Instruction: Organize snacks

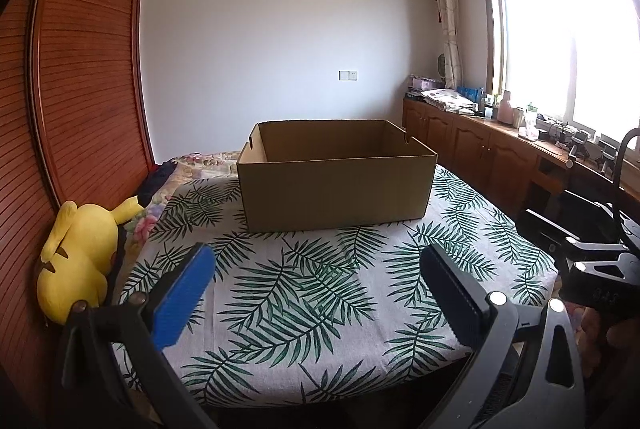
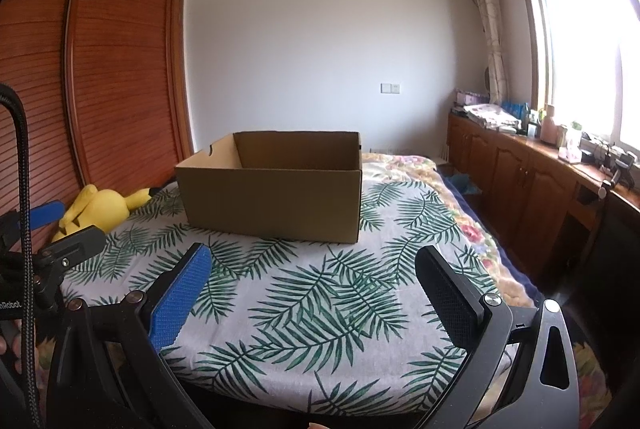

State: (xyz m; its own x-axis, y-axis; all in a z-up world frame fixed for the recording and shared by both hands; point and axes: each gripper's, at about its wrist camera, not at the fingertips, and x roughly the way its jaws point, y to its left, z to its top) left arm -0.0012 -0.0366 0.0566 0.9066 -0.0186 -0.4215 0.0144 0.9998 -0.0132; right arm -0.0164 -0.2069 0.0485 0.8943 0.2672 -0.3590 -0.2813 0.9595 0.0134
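Note:
An open brown cardboard box [image 1: 336, 189] stands on a leaf-print cloth [image 1: 304, 301] on the bed; it also shows in the right wrist view [image 2: 276, 197]. I cannot see into its bottom. No snacks are in view. My left gripper [image 1: 316, 269] is open and empty, held above the cloth's near part, well short of the box. My right gripper [image 2: 312, 271] is open and empty, also short of the box. The right gripper's body [image 1: 592, 261] shows at the right edge of the left wrist view.
A yellow plush toy [image 1: 80, 253] lies at the cloth's left edge against a wooden louvred wardrobe [image 1: 88, 69]. A floral quilt [image 2: 440, 197] covers the bed beyond. Wooden cabinets [image 2: 528, 181] with clutter run under the window on the right.

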